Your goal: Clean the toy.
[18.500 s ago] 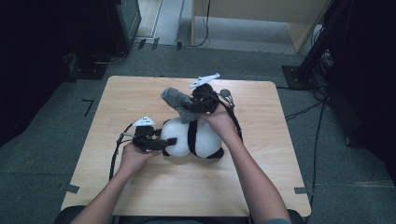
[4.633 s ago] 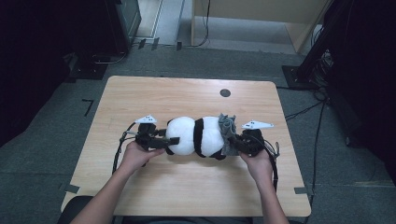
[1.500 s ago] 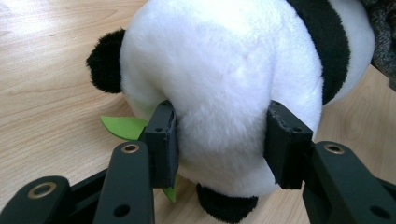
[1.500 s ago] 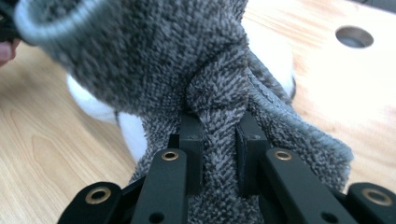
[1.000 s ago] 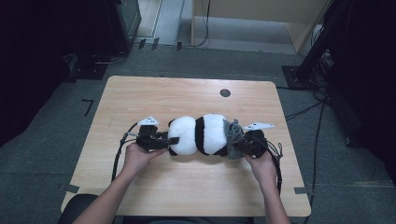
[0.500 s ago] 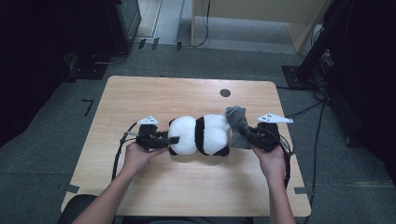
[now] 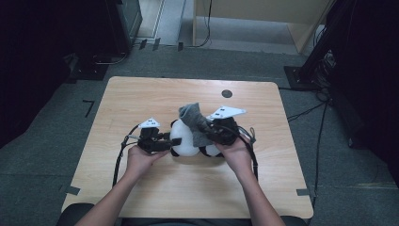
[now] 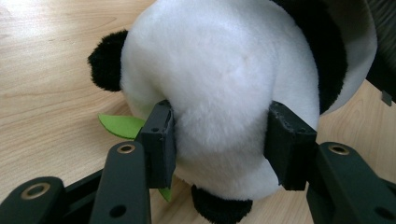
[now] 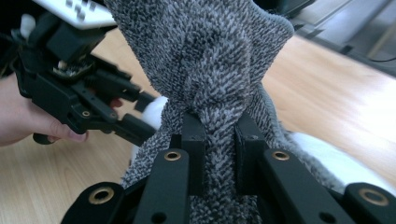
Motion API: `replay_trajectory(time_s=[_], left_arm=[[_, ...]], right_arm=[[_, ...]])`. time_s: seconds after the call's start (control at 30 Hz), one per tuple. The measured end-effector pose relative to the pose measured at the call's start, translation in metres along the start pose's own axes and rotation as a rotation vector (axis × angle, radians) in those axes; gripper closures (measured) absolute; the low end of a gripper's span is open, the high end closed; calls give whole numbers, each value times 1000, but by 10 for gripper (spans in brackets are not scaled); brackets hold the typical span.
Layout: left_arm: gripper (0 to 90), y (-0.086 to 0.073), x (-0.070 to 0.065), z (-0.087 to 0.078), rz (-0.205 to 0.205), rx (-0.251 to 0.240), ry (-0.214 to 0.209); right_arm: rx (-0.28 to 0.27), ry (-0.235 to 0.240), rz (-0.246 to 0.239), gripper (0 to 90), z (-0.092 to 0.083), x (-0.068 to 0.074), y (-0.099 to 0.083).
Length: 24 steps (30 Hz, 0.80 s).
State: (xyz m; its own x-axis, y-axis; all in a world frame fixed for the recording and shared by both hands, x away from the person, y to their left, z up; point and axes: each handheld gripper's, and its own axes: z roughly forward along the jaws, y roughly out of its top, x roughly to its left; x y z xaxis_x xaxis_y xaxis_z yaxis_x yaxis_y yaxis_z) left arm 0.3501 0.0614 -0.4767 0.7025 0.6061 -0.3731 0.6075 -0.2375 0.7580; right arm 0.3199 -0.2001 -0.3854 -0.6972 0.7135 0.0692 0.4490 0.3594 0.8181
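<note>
The plush panda (image 8: 224,93) is clamped at one white end between the pads of the left tongs (image 8: 219,140), which stand partly open around its bulk; it lies on the counter (image 7: 141,99) between the two tongs. The grey cloth (image 9: 210,60) is pinched in a tight bunch by the nearly closed right tongs (image 9: 217,140) and is held raised above the panda.

panda plush (image 7: 188,140) partly hidden under grey cloth (image 7: 196,123)
</note>
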Motion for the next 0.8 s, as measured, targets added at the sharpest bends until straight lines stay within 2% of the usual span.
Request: replay_trajectory(time_s=[0.23,0.3,0.43,0.6,0.8], left_arm=[[493,-3,-4,-1,4,14,22],[492,-5,-1,-1,4,19,18],[489,-5,-1,0,9,14,15],[503,-4,2,1,28,37,12],[513,-1,6,2,23,51,-1]], right_arm=[[97,58,-47,789,45,21,-11],[92,55,-69,789,51,25,-17],[91,45,-84,789,50,25,-19],[109,38,-102,789,47,25,-24],[127,13,-119,789,40,23,-28]])
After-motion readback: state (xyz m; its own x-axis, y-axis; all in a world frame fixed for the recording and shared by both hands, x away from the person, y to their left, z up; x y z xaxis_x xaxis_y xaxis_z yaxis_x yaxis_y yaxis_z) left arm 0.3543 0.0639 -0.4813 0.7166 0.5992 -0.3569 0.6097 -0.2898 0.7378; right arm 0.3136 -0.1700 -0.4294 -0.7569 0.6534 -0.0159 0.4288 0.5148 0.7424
